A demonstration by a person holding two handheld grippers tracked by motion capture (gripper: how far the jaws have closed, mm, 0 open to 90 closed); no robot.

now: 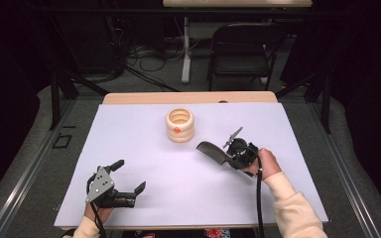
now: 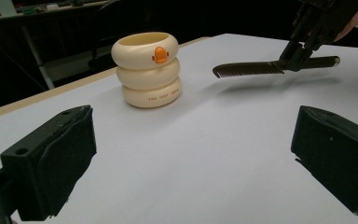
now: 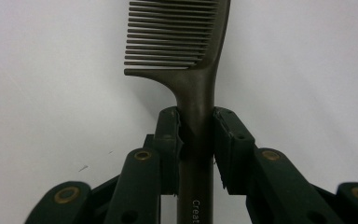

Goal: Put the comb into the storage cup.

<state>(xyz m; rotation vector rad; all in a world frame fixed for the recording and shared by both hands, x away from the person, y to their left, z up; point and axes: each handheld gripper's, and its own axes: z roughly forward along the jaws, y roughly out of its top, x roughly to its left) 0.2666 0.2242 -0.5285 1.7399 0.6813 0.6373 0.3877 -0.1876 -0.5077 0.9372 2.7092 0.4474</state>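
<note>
White worktop [image 1: 144, 198], dark room behind. Right tongs [image 3: 196, 135] clamp comb [image 3: 186, 42] by handle — keep it level, approach cream holder [image 1: 180, 125] slowly. Left tongs [image 1: 124, 176] open, idle.

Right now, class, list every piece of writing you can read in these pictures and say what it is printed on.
"Creat": pale letters on the comb handle, cut off by the bottom edge of the right gripper view.
A short line of small brown capitals on the lowest ring of the cream holder: too small and blurred to read.
An orange duck badge on its top ring: a picture, no words.
</note>
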